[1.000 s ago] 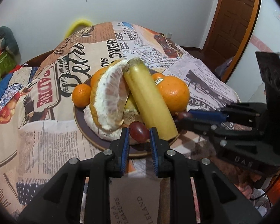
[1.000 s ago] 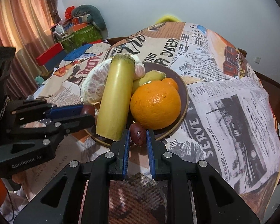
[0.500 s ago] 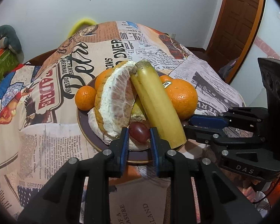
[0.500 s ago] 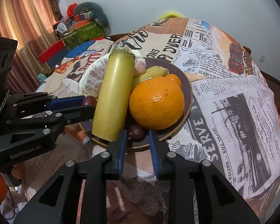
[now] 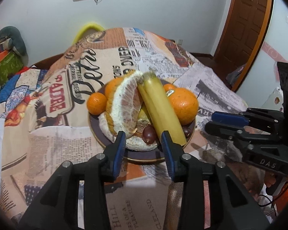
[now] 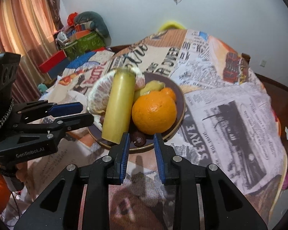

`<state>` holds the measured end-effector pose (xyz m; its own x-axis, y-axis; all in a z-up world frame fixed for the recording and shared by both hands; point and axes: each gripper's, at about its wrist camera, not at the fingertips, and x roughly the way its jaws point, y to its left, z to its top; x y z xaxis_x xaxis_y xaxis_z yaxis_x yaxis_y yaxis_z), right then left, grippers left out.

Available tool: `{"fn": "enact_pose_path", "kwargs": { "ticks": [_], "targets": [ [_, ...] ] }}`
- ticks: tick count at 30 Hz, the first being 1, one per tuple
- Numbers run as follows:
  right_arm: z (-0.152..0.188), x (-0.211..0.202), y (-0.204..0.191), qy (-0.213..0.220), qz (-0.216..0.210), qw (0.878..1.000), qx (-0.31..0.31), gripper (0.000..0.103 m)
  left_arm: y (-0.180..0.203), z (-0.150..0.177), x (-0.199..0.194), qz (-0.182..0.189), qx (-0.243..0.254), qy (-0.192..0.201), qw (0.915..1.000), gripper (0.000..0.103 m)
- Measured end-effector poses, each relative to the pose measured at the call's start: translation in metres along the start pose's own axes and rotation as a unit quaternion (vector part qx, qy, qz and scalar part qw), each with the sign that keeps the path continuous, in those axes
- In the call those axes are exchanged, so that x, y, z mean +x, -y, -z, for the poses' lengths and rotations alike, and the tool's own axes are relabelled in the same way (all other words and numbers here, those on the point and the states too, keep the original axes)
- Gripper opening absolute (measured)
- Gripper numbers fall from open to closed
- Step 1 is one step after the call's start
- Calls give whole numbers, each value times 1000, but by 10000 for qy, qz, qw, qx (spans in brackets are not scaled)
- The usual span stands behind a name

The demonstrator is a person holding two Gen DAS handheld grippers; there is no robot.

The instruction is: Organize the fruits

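Left gripper [image 5: 143, 141] spread wide, holding nothing, at near rim of dark plate [image 5: 144, 156]. Plate sits mid-table on newsprint tablecloth [image 5: 53, 134]. On plate, left to right in left wrist view: small mandarin [image 5: 96, 103], peeled pomelo wedge [image 5: 124, 107], red grape [image 5: 149, 134] lying loose by the wedge's base, banana [image 5: 161, 111] leaning across the pile, big orange [image 5: 184, 105], second dark grape [image 5: 186, 131] at plate's right edge. Right gripper [image 6: 140, 143] also open, empty, fingers either side of that second grape [image 6: 138, 138] but apart from it.
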<state>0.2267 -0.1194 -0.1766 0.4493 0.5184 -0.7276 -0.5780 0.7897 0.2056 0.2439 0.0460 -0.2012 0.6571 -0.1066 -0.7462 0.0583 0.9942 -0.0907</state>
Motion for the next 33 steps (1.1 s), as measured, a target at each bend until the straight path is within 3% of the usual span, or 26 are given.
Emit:
{"fn": "enact_pose_path", "kwargs": {
  "ticks": [9, 14, 16, 21, 26, 31, 33],
  "targets": [
    [-16, -80, -19, 871, 198, 9959, -119, 23, 13, -10, -101, -263, 60, 1042, 9942, 38],
    [-19, -135, -38, 1543, 293, 9874, -180, 23, 27, -11, -169, -310, 124, 1756, 9839, 40],
    [-17, -158, -48, 1825, 308, 9825, -211, 23, 34, -9, -193, -343, 160, 2011, 9788, 49],
    [-12, -199, -70, 2387, 322, 9703, -240, 24, 52, 2, -246, -454, 278, 2678, 9620, 59],
    [-2, -226, -90, 2850, 463, 9569, -327, 45, 61, 11, -277, -484, 277, 3032, 9513, 71],
    [2, -232, -100, 3109, 664, 9476, -315, 61, 61, 17, -291, -567, 152, 3205, 9454, 94],
    [2, -232, -104, 3199, 774, 9437, -334, 68, 60, 20, -294, -583, 109, 3239, 9442, 99]
  ]
}}
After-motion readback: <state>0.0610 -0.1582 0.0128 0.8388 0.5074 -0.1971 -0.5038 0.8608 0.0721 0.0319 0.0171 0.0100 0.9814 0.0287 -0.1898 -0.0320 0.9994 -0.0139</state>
